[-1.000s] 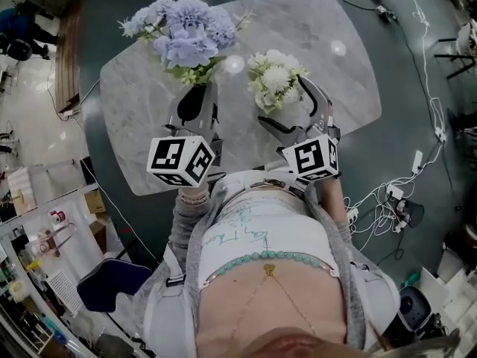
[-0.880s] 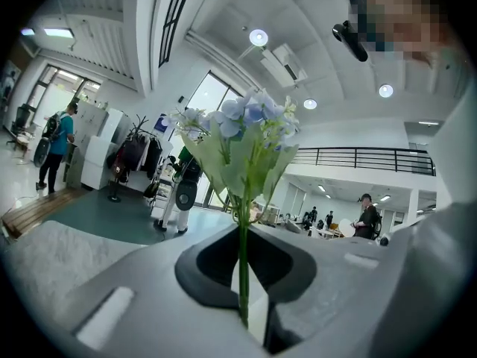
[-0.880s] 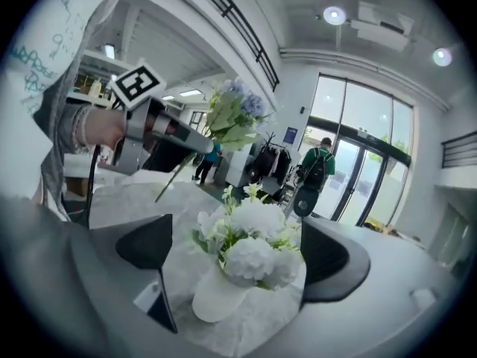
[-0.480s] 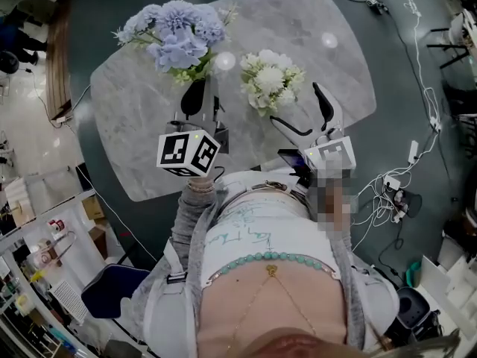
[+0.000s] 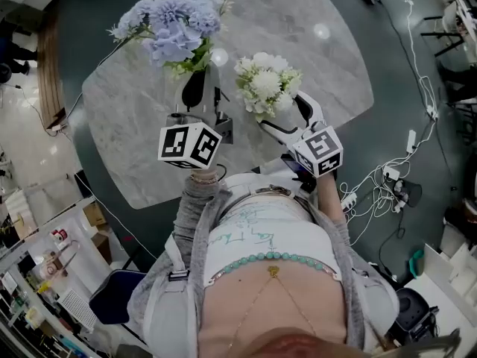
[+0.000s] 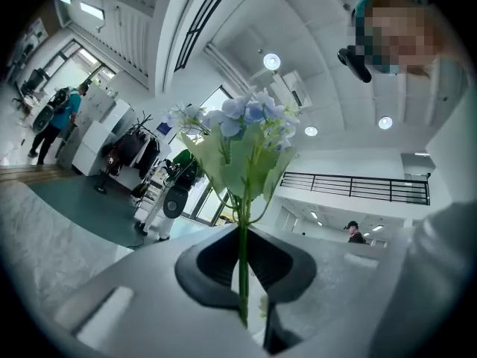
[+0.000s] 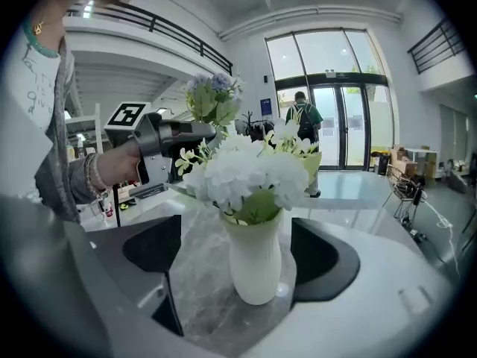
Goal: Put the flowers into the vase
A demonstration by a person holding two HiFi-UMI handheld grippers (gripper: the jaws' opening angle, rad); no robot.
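A bunch of blue flowers [image 5: 173, 22] hangs over the far left of the marble table [image 5: 127, 118]. My left gripper [image 5: 200, 88] is shut on its thin green stem [image 6: 241, 274], and the blooms [image 6: 250, 118] rise above the jaws. White flowers [image 5: 264, 80] stand in a white ribbed vase [image 7: 255, 263] on the table. My right gripper [image 5: 287, 114] straddles this vase. Its jaws have just been closing, with a gap still showing on each side of the vase in the right gripper view [image 7: 237, 252].
Cables and power strips [image 5: 387, 192] lie on the dark floor to the right of the table. A blue chair [image 5: 112, 304] stands at the lower left. In the right gripper view a person [image 7: 303, 118] stands by the glass doors far behind.
My right gripper swung out to the right, rolled, then dropped back to sit around the white vase. The left gripper shifted slightly, still holding the blue flowers.
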